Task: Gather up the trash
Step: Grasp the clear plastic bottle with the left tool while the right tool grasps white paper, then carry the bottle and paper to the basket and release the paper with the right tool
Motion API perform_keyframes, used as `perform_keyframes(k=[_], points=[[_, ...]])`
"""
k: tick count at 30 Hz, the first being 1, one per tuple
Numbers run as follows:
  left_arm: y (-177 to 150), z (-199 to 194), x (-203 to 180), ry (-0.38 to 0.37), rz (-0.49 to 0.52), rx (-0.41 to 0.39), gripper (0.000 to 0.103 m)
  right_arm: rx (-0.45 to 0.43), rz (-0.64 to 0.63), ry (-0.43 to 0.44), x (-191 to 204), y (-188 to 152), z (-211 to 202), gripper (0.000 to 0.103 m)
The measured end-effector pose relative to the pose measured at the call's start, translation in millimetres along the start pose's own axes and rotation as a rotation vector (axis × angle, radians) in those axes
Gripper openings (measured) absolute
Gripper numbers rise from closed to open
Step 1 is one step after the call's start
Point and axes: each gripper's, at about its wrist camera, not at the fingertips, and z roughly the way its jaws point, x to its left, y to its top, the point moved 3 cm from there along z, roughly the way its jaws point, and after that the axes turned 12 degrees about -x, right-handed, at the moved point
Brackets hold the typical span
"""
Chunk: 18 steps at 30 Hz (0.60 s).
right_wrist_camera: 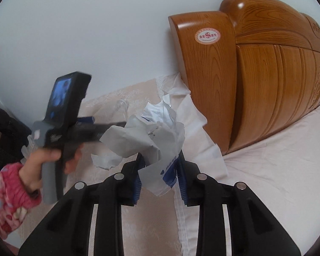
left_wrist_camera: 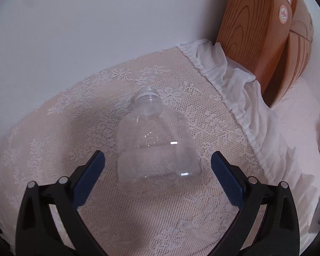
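left hand-held gripper (left_wrist_camera: 157, 157): jaws wide apart, nothing clamped, angled down over the bottle
bottle (left_wrist_camera: 153, 140): clear plastic, no cap, lying on its side on the lace cover (left_wrist_camera: 74, 111); base sits between the blue pads (left_wrist_camera: 89, 177), touching neither, neck towards the wall (left_wrist_camera: 96, 21)
left hand (right_wrist_camera: 47, 162): pink patterned sleeve (right_wrist_camera: 6, 192), gripping the left tool's handle, seen from the right wrist view
right hand-held gripper (right_wrist_camera: 160, 166): jaws nearly together, clamped on crumpled paper
crumpled paper (right_wrist_camera: 151, 136): white with blue print, lifted off the bed, bunched above the pads
white sheet (left_wrist_camera: 234, 81): rumpled, beside the lace cover
headboard (right_wrist_camera: 256, 74): brown wood, round sticker, far right
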Motion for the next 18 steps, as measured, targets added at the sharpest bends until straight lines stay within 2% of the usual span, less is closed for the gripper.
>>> perform_keyframes(k=[1,3,5,11,18], points=[[0.8,2.8,-0.7,-0.003,0.002,0.000,0.091,0.007,0.003,-0.006,-1.2,-2.4,-4.3,0.030],[1.4,5.8,-2.4,-0.010,0.006,0.007,0.073,0.015,0.015,-0.019,-1.8,-11.5,-12.4,0.030],[2.9,6.2,-4.4,0.000,0.011,0.003,0.065,0.024,0.048,-0.020,-3.1,-21.6,-16.1,0.030],[-1.0,-24.2,-2.3,-0.008,0.034,-0.048,0.064,0.038,0.142,-0.013,-13.0,-50.5,-22.5,0.030],[-29.7,-103.4,1.5,-0.048,0.077,-0.118,0.063,0.065,0.172,-0.013,-6.5,-79.8,-42.9,0.031]])
